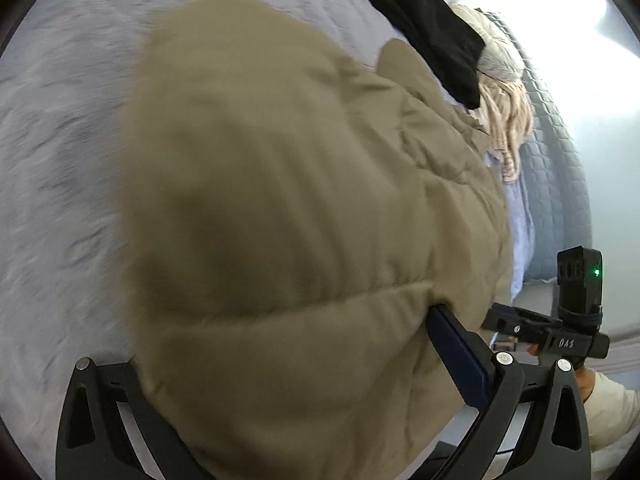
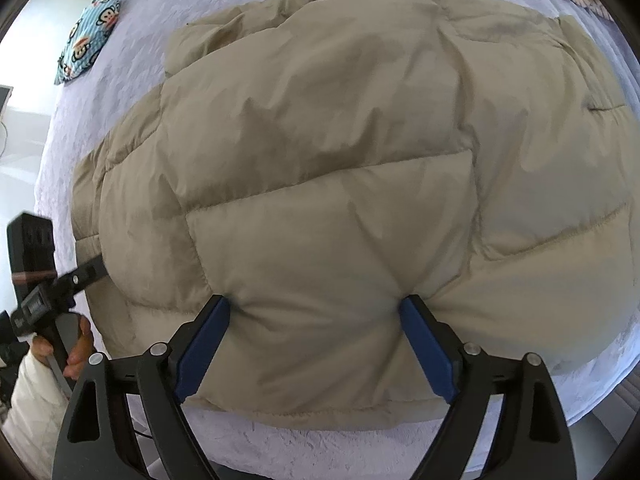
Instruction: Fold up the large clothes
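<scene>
A large khaki quilted puffer jacket lies spread on a lavender bed cover. My right gripper sits at the jacket's near hem, its blue pads pressed into a thick padded section from both sides. In the left wrist view the jacket bulges over my left gripper; one blue pad shows on the right, the other finger is hidden under the fabric. The left gripper also shows in the right wrist view at the jacket's left edge, and the right gripper shows in the left wrist view.
A black garment and a beige striped cloth lie at the bed's far side by a grey quilted headboard. A blue cartoon-print pillow lies at the far left of the bed.
</scene>
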